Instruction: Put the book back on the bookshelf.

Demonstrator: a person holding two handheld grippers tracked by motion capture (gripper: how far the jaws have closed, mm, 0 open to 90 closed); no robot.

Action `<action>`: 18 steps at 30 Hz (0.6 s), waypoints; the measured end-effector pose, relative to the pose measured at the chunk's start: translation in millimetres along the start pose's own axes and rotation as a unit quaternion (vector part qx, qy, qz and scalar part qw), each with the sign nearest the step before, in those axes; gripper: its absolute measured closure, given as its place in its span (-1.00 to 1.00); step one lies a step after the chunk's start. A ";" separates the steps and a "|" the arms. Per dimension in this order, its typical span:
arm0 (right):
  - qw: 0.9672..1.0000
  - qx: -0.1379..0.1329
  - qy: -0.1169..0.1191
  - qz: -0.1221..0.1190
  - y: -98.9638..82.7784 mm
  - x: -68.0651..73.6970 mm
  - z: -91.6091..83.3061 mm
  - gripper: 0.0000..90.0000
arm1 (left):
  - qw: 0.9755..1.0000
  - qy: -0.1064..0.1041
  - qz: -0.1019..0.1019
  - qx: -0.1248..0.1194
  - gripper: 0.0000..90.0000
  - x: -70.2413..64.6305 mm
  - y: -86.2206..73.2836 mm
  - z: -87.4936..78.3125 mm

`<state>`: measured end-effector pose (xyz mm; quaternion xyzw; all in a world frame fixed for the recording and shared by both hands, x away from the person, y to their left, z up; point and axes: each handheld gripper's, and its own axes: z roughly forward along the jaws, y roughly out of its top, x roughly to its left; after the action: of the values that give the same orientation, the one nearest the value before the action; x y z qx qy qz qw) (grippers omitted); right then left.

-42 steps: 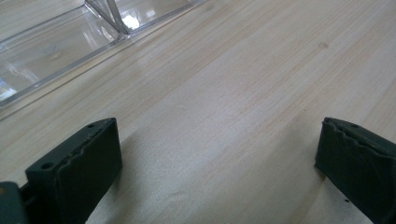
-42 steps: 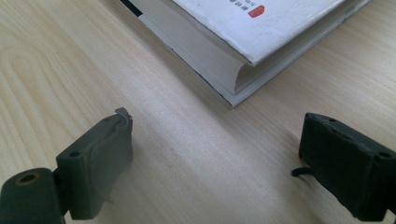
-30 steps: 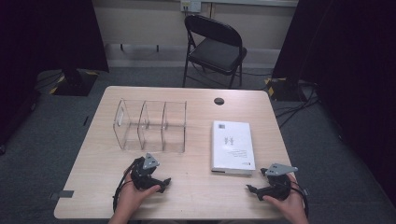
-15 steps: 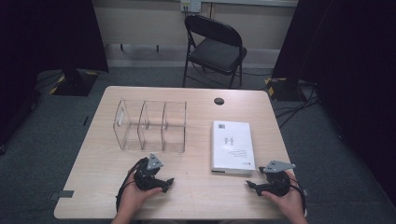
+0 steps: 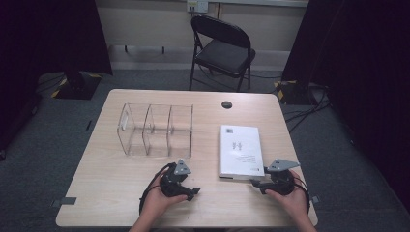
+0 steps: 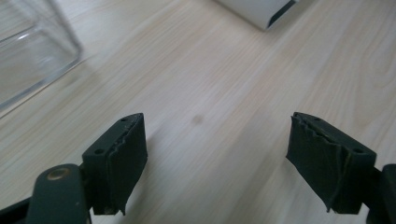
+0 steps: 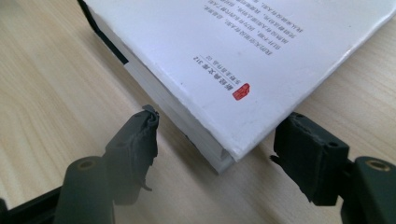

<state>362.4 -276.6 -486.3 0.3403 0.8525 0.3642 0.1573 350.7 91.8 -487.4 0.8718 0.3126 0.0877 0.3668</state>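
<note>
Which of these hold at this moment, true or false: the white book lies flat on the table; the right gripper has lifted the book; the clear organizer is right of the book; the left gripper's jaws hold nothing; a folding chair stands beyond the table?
1. The white book lies flat on the table. True.
2. The right gripper has lifted the book. False: its jaws flank the book's near corner, pads not pressing, book still down.
3. The clear organizer is right of the book. False: it stands left of it.
4. The left gripper holds nothing. True.
5. A folding chair stands beyond the table. True.
</note>
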 end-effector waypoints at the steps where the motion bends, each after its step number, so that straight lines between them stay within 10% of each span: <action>1: 1.000 -0.001 0.000 0.000 -0.2 -0.3 0.6 -0.31 | 1.000 -0.004 0.005 -0.003 -0.55 -5.6 6.3 6.1; 18: 1.000 -0.001 -0.002 0.010 -3.5 -0.4 8.3 -0.15 | 0.999 -0.024 0.026 -0.007 -0.47 -29.2 42.2 50.9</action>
<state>365.3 -274.4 -494.6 0.3491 0.8486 0.3659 0.1557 367.4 21.7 -492.3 0.8791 0.2801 0.0787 0.3774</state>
